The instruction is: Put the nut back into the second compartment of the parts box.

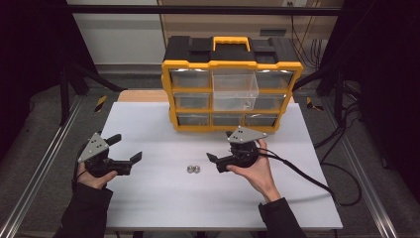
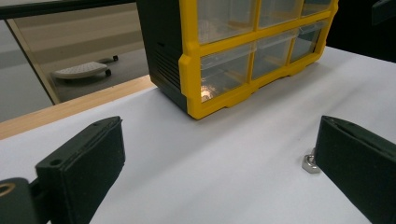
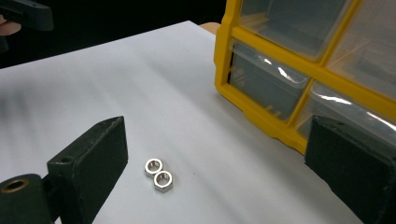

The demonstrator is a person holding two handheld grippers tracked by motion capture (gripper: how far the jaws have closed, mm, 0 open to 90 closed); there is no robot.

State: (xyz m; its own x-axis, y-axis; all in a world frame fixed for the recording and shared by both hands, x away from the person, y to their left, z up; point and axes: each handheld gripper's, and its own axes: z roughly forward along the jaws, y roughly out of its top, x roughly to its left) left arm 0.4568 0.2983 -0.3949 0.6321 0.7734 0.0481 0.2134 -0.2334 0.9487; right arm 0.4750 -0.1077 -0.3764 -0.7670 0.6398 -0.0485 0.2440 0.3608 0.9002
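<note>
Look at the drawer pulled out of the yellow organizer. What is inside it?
The open drawer of the organizer has clear walls; one small metal piece lies near its front right corner. Whether it matches the two nuts on the table cannot be told.

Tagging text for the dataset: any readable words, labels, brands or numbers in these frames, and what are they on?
None readable.
Yellow and black drawer organizer: no legible brand or label on its frame, handle or clear drawers.
Two hex nuts on the white table: no markings can be made out.
Left hand-held gripper and right hand-held gripper, grey plates included: no print visible.
</note>
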